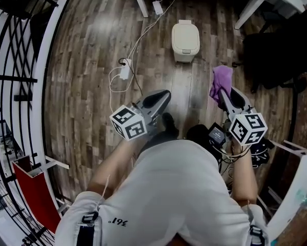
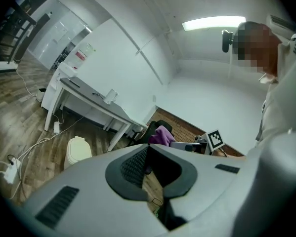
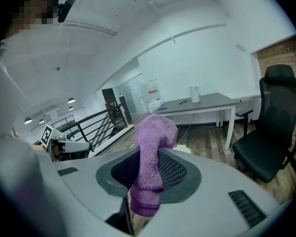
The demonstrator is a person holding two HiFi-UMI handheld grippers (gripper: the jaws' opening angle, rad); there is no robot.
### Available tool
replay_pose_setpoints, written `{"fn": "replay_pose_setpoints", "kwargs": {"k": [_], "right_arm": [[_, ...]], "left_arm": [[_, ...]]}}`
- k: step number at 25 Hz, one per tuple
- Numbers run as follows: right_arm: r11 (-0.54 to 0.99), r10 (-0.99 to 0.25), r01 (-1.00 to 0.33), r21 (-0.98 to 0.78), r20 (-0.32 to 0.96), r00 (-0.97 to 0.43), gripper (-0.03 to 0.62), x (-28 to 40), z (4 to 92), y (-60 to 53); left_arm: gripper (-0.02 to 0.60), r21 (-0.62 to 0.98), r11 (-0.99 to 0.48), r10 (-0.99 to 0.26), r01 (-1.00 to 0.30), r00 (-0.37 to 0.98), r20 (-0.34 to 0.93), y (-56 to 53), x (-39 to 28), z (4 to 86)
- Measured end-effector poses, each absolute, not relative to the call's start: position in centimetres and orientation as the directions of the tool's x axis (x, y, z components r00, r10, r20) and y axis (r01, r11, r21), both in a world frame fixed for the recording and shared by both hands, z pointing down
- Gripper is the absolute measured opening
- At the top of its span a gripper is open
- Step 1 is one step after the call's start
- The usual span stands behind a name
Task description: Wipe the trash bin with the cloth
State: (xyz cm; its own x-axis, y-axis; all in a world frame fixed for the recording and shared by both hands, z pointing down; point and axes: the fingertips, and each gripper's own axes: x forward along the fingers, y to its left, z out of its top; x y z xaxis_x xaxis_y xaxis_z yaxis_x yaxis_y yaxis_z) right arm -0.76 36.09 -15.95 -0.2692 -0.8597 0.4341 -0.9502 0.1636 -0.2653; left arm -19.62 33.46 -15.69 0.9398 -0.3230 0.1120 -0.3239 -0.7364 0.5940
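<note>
cloth (image 3: 151,169) in right gripper (image 3: 147,174)

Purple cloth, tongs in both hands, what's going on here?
A person holds a pair of tongs in each hand. The right tongs clamp a purple fuzzy cloth; the left tongs are shut and empty. A cream plastic trash bin with a closed lid stands ahead on the wooden floor, apart from both. No wiping has begun yet.

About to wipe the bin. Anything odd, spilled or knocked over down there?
Nothing is spilled or damaged. The trash bin stands upright with its lid down. The only untidy thing is the white cables and plug adapter lying loose on the floor to its left, apart from it. The cloth hangs clamped in the right gripper.
</note>
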Motion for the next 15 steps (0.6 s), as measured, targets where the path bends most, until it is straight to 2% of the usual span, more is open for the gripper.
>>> {"fn": "replay_pose_setpoints", "kwargs": {"k": [5, 15], "right_arm": [[0.168, -0.853, -0.950, -0.261, 0.445, -0.273, 0.106, 0.0, -15.9, 32.0], [0.233, -0.812, -0.926, -0.298, 0.464, -0.354, 0.106, 4.5, -12.6, 20.5]], "left_arm": [[0.005, 0.605, -0.725, -0.346, -0.329, 0.934, 0.092, 30.2, -19.4, -15.9], [0.005, 0.606, -0.673, -0.430, -0.424, 0.891, 0.146, 20.4, -15.4, -14.2]]}}
